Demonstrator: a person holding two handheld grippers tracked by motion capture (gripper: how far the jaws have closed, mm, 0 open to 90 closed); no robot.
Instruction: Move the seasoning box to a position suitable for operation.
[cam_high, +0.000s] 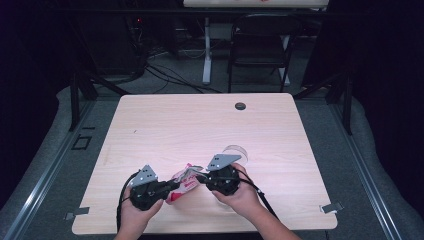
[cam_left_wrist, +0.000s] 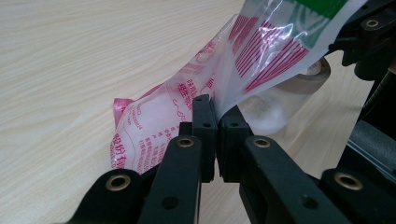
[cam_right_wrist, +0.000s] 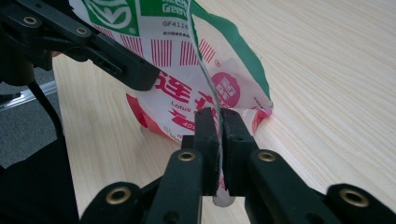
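The wooden table lies bare across most of its top, and I work at its near edge, where I can keep both forearms low and steady. Between my two tools hangs the plastic packet, a printed pouch in red, white and green, lifted a little off the wood at its top while its lower end still rests on the surface; I hold it from both sides so the film is stretched between the grips, which I judge is the way to pull its mouth apart or tear it. Just behind it stands a clear cup, near my right hand, well placed, I think, to take whatever the packet holds. My left gripper is pinched tight on one wall of the film, its jaws pressed together with only the thin plastic between them. My right gripper is likewise clamped, jaws all but touching, with an edge of the packet running down between them. In the left gripper view the packet drapes toward the table and the cup shows through behind it.
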